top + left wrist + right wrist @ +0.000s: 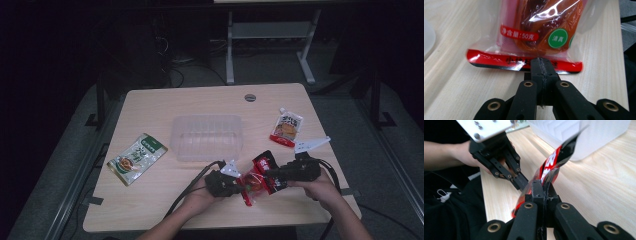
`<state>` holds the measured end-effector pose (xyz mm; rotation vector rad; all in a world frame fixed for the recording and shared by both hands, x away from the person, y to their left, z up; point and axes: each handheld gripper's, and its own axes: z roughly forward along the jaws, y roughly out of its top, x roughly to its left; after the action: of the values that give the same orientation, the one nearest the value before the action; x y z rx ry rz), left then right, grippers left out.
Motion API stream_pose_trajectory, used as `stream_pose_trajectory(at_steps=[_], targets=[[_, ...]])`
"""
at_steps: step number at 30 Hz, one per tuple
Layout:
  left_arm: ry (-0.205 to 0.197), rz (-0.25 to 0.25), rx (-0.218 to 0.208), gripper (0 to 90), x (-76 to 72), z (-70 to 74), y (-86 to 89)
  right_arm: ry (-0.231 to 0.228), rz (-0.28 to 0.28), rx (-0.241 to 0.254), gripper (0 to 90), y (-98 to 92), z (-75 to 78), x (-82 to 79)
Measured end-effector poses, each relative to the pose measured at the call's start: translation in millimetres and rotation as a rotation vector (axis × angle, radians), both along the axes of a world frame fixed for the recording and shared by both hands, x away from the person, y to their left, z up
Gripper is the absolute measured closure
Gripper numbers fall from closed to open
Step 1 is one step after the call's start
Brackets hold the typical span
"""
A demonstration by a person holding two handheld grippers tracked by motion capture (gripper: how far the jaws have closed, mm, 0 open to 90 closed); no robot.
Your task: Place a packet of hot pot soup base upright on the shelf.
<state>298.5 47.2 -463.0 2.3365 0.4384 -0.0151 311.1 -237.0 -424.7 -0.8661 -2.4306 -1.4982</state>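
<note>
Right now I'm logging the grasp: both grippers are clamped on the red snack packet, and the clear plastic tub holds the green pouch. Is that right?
Not quite. Both the left gripper and the right gripper are shut on the red snack packet, but the high view shows the clear plastic tub empty. The green pouch lies on the table to the tub's left.

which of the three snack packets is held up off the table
The red and clear plastic packet, pinched between both grippers near the table's front edge. The green packet and the orange-red pouch lie flat.

Glossy plastic snack packet (257,179) on a matt, wood-grain table (165,105).
</note>
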Motion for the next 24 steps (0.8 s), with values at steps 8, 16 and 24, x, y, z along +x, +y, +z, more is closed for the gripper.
stream_pose_trajectory(at_steps=[8,16,24], targets=[[-0.017,-0.023,0.007,86.8,0.0,10.0,13.8,-0.049,0.005,0.03,90.0,0.6,11.2,-7.3],[0.004,-0.02,-0.012,71.5,-4.9,27.9,44.3,-0.071,0.006,0.028,90.0,2.7,18.1,-12.3],[0.009,0.025,-0.01,56.2,-10.7,30.4,88.8,-0.097,0.019,0.039,90.0,5.9,26.1,-15.9]])
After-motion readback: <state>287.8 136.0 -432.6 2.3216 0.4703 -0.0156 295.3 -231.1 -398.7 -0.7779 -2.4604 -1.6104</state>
